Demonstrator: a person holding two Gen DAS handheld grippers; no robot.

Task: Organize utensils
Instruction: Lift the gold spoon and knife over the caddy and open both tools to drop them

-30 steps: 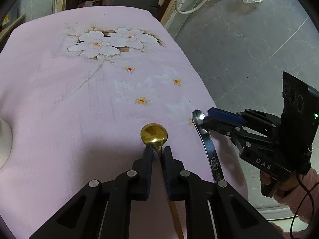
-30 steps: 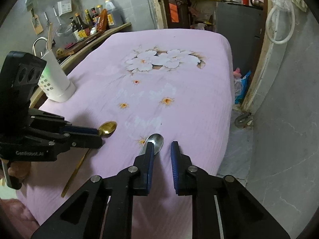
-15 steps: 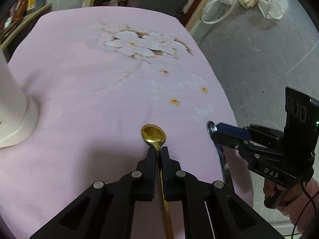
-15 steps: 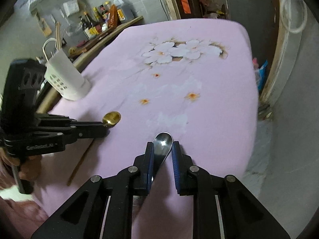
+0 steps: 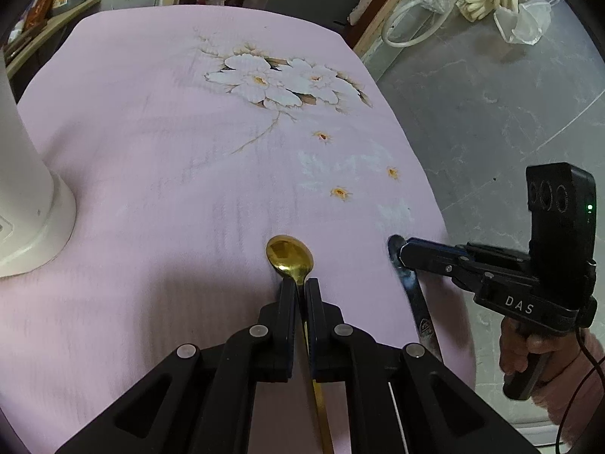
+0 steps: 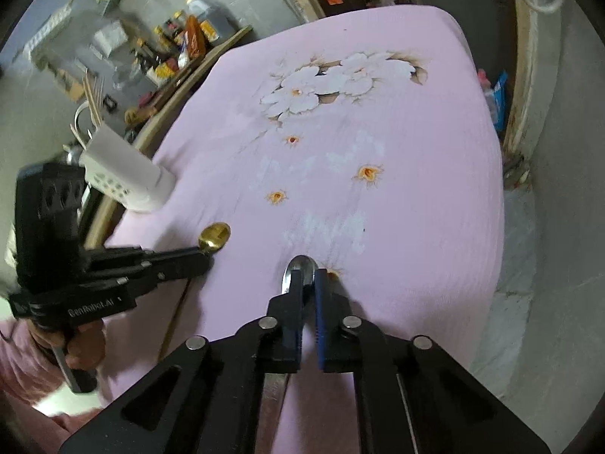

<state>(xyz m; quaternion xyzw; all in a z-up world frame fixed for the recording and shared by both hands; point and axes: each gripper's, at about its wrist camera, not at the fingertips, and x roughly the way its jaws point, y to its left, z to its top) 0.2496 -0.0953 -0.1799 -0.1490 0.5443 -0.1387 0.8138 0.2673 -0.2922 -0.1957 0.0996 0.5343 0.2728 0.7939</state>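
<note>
My left gripper (image 5: 300, 287) is shut on the neck of a gold spoon (image 5: 290, 257), bowl pointing forward above the pink cloth; it also shows in the right wrist view (image 6: 215, 235). My right gripper (image 6: 308, 280) is shut on a silver spoon (image 6: 301, 266), whose handle runs back under the fingers. In the left wrist view the right gripper (image 5: 402, 255) holds the silver spoon (image 5: 414, 295) at the table's right edge. A white utensil holder (image 6: 124, 179) with sticks in it stands at the left edge of the table; its base shows in the left wrist view (image 5: 30, 208).
The table wears a pink cloth with a white flower print (image 5: 283, 83). Its right edge (image 5: 423, 174) drops to a grey floor. A shelf with bottles (image 6: 189, 38) stands behind the holder. Dark furniture stands beyond the far end.
Both grippers closed on their spoons and lifted them off the cloth. Both swung left, bringing the white holder closer in view.
</note>
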